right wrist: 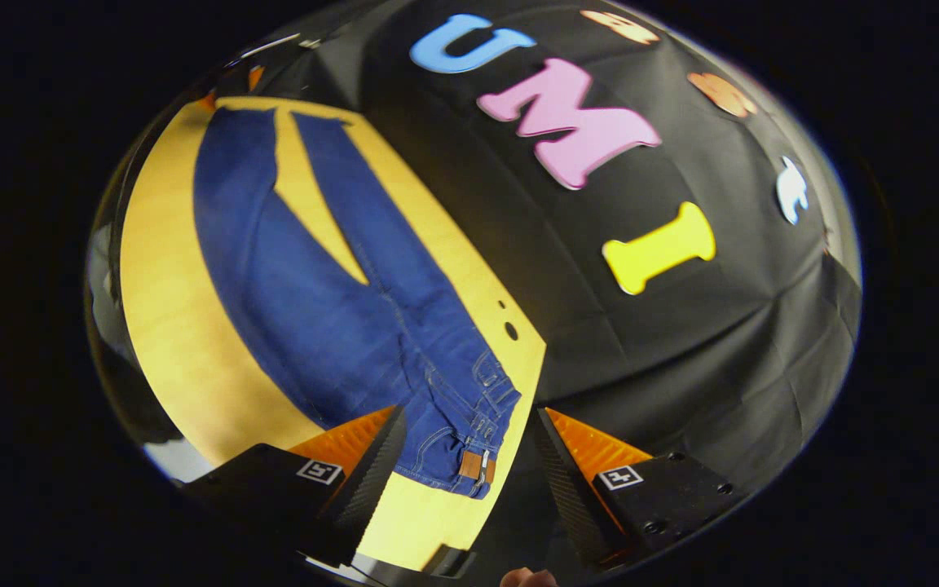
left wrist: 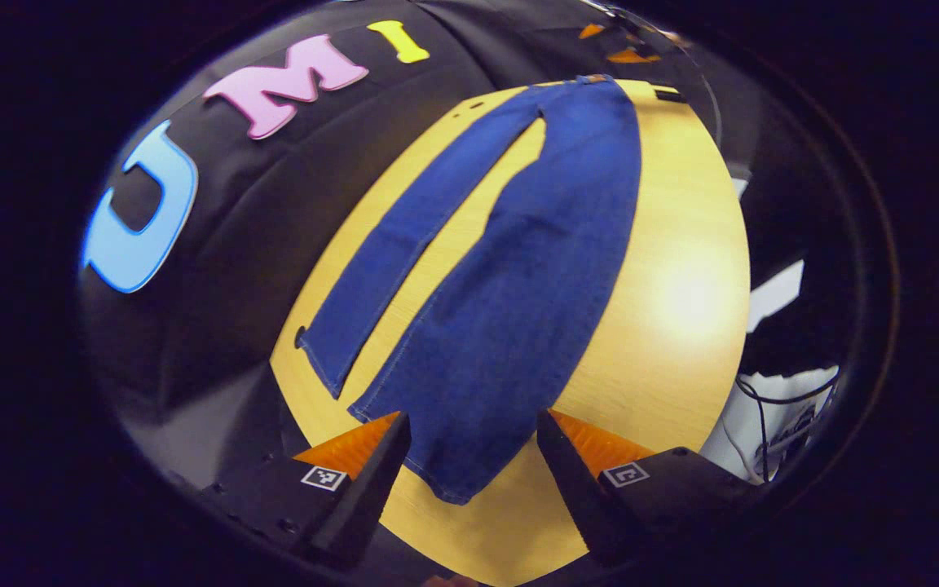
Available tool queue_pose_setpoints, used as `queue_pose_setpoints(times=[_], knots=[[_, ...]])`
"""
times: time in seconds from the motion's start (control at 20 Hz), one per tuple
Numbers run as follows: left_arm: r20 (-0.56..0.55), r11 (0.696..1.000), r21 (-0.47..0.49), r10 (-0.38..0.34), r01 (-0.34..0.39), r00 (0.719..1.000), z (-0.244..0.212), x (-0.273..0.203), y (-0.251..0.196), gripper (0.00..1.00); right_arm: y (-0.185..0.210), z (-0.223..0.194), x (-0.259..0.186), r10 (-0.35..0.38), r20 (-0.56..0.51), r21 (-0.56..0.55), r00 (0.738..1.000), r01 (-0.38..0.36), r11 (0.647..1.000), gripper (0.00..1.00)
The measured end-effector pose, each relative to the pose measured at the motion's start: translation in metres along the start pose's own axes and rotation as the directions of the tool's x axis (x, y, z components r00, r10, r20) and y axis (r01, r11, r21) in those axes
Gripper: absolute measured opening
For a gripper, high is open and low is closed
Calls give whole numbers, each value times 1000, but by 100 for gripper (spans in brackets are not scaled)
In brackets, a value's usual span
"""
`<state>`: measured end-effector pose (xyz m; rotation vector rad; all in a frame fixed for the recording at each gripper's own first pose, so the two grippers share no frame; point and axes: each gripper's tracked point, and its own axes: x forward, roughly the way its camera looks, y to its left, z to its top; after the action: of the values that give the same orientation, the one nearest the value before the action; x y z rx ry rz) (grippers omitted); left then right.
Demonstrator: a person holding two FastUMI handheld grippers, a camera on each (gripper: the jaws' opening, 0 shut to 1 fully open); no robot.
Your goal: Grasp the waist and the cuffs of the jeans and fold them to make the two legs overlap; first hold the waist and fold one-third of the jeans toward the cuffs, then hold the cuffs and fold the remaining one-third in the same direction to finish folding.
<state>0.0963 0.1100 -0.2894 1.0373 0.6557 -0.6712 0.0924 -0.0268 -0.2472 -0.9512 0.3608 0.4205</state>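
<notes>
The table [left wrist: 681,310] lies ahead of both your grippers, the jeans [left wrist: 510,302] flat on it with legs apart. Your left gripper [left wrist: 473,432] hangs wide over a cuff; your right gripper [right wrist: 469,432] hangs wide over the waist [right wrist: 469,465].

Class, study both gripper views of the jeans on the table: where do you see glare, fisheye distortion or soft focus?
Left gripper view: a bright glare patch washes out the wooden table right of the jeans, whose straight legs bow outward; the open left gripper looks soft. Right gripper view: no strong glare, even light; the table edge curves sharply; the waist patch is fairly crisp above the open right gripper.
</notes>
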Motion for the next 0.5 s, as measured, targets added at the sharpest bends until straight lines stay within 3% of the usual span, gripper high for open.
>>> queue_pose_setpoints(times=[0.05,0.2,0.25,0.3,0.5], knots=[[-20,998,53,-40,41,999,-5,5,-9,98,7,0,10,42,10,-45,999,-42,998,97],[-134,982,174,-50,73,990,-37,31,-14,98,20,-14,26,121,-6,-114,993,-121,986,97],[-80,974,224,-14,32,997,-32,37,-4,98,21,-19,33,133,-19,-122,991,-134,983,97],[-78,967,254,-12,31,997,-24,44,-3,90,20,-27,39,136,-40,-128,990,-140,982,97],[-76,953,283,-87,105,993,-27,50,2,90,17,-53,57,158,-94,-128,983,-169,977,97]])
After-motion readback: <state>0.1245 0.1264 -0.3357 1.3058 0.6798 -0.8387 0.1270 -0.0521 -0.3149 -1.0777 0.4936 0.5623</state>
